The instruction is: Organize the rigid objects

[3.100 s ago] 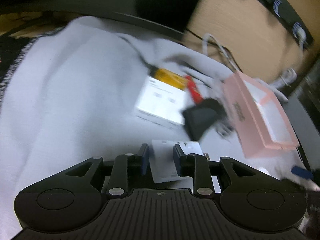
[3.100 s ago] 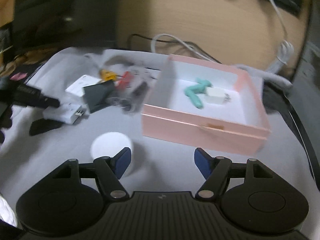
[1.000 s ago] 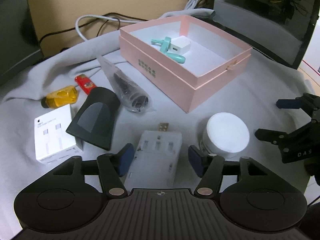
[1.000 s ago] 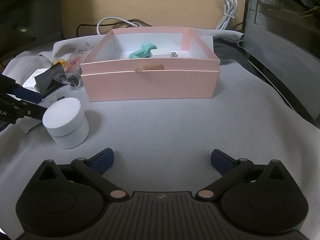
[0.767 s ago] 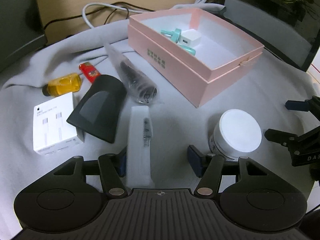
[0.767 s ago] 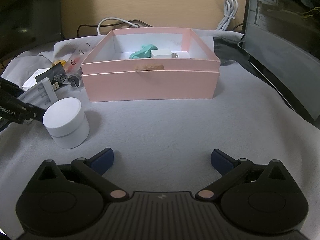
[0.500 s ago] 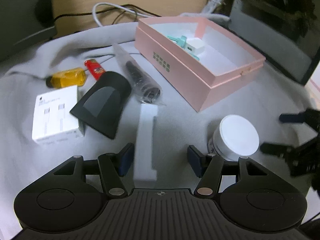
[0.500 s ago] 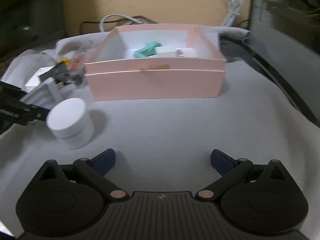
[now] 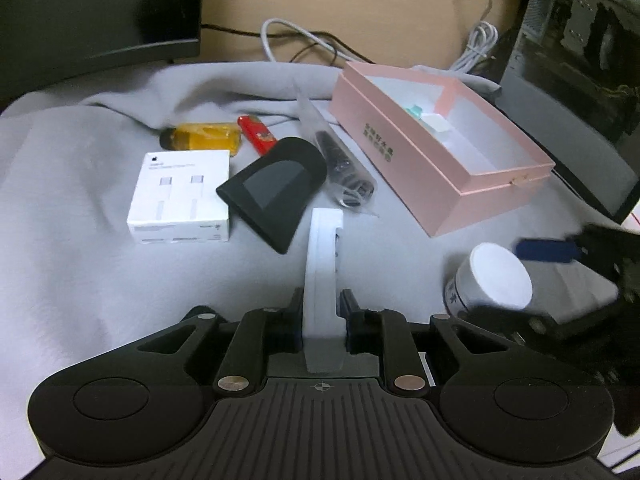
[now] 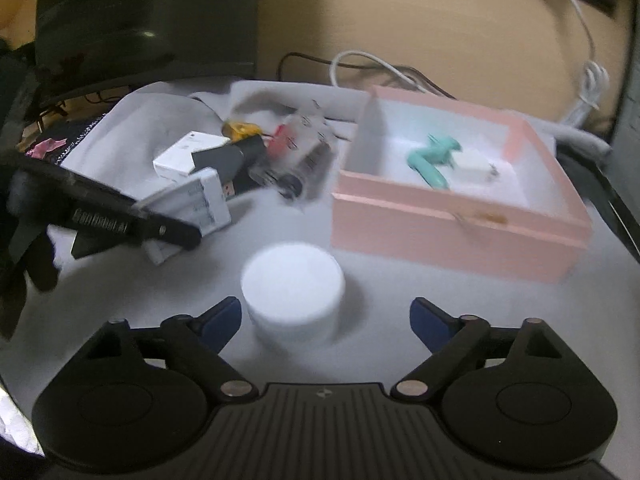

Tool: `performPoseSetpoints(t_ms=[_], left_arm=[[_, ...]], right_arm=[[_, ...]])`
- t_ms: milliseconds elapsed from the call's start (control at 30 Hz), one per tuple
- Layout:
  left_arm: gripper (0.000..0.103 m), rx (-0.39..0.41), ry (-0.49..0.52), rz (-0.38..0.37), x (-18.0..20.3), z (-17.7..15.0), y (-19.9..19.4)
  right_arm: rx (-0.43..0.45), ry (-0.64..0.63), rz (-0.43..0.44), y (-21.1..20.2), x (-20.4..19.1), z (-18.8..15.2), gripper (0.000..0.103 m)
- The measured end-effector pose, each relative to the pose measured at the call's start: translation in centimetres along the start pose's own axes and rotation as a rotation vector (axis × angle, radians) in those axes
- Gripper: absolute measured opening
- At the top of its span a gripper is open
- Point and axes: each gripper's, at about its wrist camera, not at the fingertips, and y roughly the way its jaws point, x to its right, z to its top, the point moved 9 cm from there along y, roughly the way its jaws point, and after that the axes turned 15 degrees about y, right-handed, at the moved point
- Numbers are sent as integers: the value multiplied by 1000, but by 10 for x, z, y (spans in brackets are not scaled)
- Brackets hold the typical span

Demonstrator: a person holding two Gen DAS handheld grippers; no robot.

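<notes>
On grey cloth, left to right: white cable box, amber bottle, red lighter, black wedge-shaped piece, bagged dark item. Left gripper clamped on white flat device, held on edge above cloth. Pink box toward far right edge. Right gripper jaws just narrowing, apart, white round jar between, untouched.
</notes>
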Motion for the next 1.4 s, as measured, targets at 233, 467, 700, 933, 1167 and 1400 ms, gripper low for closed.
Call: performPoseSetpoints(t_ms=[233,467,700,933,1167,1400], left_arm=[[21,5,127,-11,37,0,-14],[21,86,205,-65,88,34,-36],[21,274,290,-27,105,152,-45],[23,324,159,86,78,248,-8],[23,309,-3,119,58,218,14],[23,191,-129,119,33,112,-15]], right_arm=[[-69,-55,12,5,-10,12,54],[-57,-30,-42,-54,42,14,54],[71,35,-136,-114,112,48,54],[209,56,-191,-152,162,86,54],[163,108,-211,-131,190,77,54],[96,123,-125,-87,172,84,54]])
